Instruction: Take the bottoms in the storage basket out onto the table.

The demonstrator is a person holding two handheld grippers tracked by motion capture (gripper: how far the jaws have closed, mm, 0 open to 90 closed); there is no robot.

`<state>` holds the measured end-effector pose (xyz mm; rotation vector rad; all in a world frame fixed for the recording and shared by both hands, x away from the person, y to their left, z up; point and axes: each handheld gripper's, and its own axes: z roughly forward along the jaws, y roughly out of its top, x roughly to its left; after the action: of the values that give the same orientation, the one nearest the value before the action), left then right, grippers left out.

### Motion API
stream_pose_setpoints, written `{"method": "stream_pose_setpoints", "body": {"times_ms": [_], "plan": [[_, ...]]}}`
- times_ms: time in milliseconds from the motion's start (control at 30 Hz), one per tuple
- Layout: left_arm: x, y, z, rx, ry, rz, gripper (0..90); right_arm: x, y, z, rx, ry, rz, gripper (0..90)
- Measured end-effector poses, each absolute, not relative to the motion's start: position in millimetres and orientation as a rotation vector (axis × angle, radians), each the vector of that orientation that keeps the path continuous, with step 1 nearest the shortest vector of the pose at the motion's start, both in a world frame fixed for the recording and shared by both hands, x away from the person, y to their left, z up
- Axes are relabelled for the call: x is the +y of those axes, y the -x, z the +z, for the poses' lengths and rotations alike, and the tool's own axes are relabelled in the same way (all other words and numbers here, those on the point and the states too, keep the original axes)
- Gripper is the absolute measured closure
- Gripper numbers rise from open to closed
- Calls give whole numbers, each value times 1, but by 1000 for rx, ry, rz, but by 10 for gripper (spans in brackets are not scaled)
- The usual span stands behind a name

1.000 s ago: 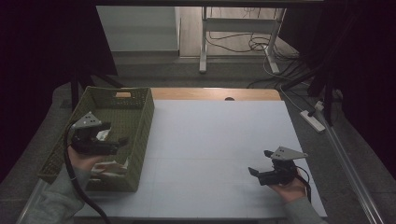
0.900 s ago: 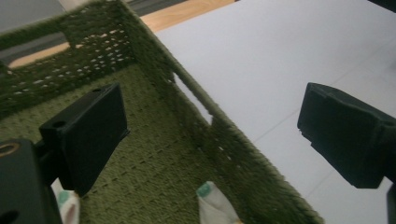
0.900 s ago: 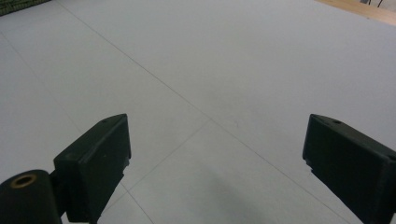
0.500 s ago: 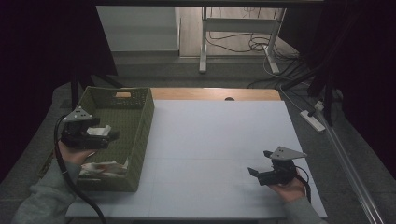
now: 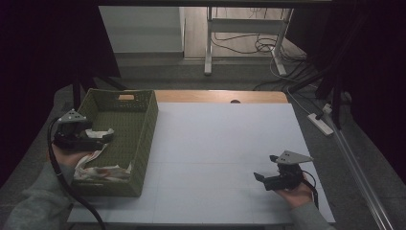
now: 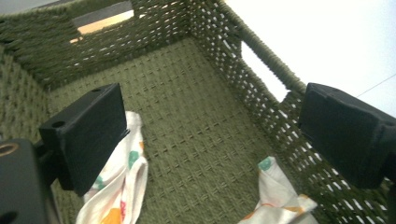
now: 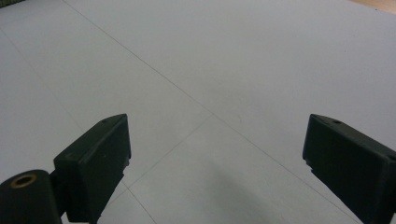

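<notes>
Left gripper [image 6: 210,135] fingers apart, empty | cloth [image 6: 121,186] lay below them in basket [image 5: 143,139] | right gripper [image 7: 219,163] fingers apart above bare tabletop [image 5: 225,143] | risk: closing could snag basket weave, lifting basket

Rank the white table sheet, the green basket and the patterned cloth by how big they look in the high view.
1. White table sheet, by far the largest.
2. Green basket.
3. Patterned cloth, lying inside the basket and partly hidden by the left tool, so its full spread is unsure.
</notes>
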<state>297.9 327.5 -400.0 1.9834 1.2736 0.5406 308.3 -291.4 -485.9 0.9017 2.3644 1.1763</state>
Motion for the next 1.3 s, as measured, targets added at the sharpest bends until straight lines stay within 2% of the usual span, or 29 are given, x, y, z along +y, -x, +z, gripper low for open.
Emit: {"method": "stream_pose_setpoints", "body": {"times_ms": [700,1300], "plan": [[363,-312,-416,1437,-1983,529,77,-290,-309,-488,2382,-907,1158,79],[373,-330,-430,1536,-2007,494,80,-289,-310,-490,2394,-903,1143,79]]}}
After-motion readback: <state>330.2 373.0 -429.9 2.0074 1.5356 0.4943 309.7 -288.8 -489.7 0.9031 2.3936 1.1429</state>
